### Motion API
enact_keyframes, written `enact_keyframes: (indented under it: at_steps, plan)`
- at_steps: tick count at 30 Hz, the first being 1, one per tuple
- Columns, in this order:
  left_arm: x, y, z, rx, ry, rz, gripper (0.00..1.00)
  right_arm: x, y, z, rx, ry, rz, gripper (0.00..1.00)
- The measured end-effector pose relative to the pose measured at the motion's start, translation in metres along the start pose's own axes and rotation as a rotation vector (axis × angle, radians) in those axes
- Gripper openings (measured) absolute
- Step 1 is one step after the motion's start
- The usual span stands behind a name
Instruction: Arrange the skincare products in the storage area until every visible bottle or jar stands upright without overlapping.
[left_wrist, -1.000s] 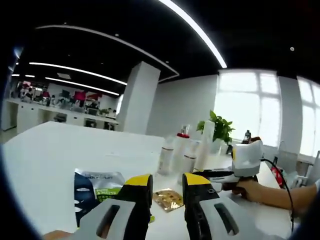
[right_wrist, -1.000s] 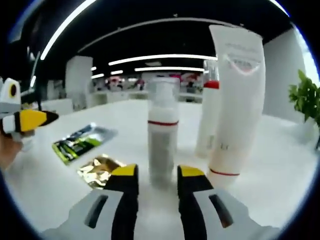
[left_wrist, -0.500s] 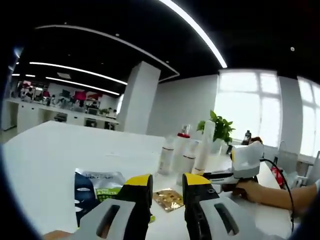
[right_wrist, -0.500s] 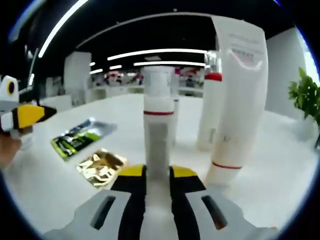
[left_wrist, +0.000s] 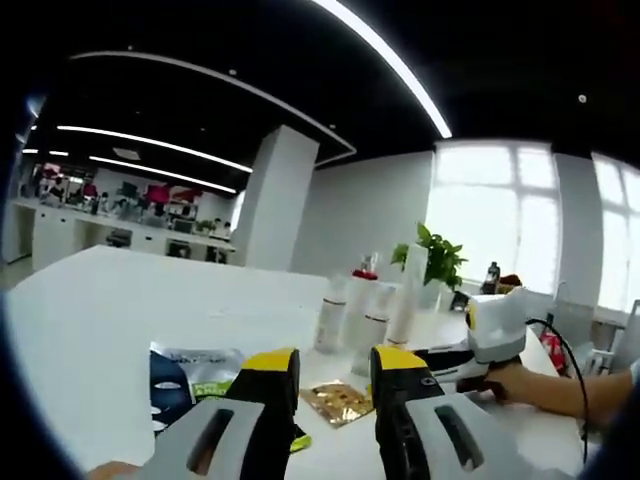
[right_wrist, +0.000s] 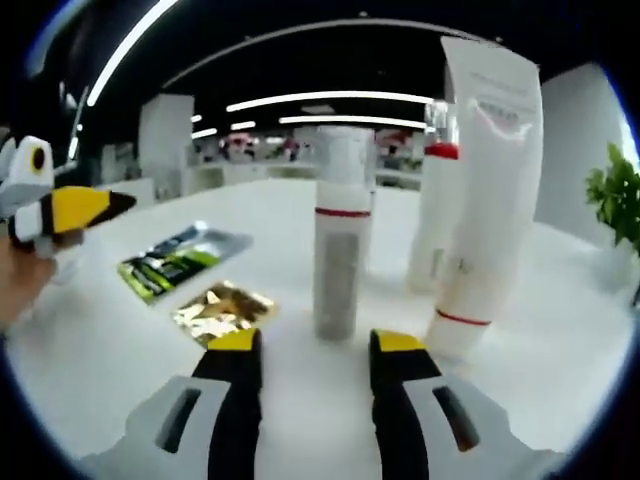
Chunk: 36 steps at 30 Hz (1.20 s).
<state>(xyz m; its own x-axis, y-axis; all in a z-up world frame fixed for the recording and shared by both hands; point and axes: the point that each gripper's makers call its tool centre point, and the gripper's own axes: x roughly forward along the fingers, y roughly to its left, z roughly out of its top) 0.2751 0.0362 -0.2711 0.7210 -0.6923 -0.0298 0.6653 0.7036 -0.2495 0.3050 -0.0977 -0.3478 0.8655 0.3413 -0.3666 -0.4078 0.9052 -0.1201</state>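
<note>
You get no readable text here. Print on tall white tube (right_wrist: 487, 190), right of your right tongs (right_wrist: 315, 352): too blurred. Lettering on green sachet (right_wrist: 181, 261), ahead-left of same tongs: too small to read.

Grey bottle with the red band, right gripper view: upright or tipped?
Upright: the grey cylindrical bottle with the red band stands on its base on the white table.

On the table (right_wrist: 560, 380), a bottle (right_wrist: 338, 240) stands left of a tube (right_wrist: 485, 200), sachets (right_wrist: 222, 312) farther left.
</note>
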Motion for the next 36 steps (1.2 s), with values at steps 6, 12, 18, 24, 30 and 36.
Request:
enact_keyframes:
  at_steps: [6,12,18,24,30,36]
  plan:
    - [-0.021,0.001,0.035,-0.076,-0.058,-0.085,0.49,-0.011,0.014,0.004,-0.085,0.027,0.064,0.43]
    - [-0.064,0.025,0.039,0.044,0.072,-0.009,0.73,-0.023,0.032,0.015,-0.086,0.012,0.115,0.46]
    - [-0.126,0.062,0.037,0.067,0.304,0.117,1.0,-0.028,0.045,0.028,-0.076,-0.048,0.162,0.44]
    - [-0.17,0.08,0.009,0.053,0.558,0.139,0.93,-0.026,0.048,0.03,-0.085,-0.057,0.175,0.46]
    - [-0.198,0.097,-0.029,0.091,0.838,0.185,0.86,-0.026,0.053,0.032,-0.123,-0.063,0.172,0.46]
    - [-0.214,0.09,-0.061,0.101,1.047,0.141,0.83,-0.027,0.06,0.033,-0.139,-0.071,0.19,0.47]
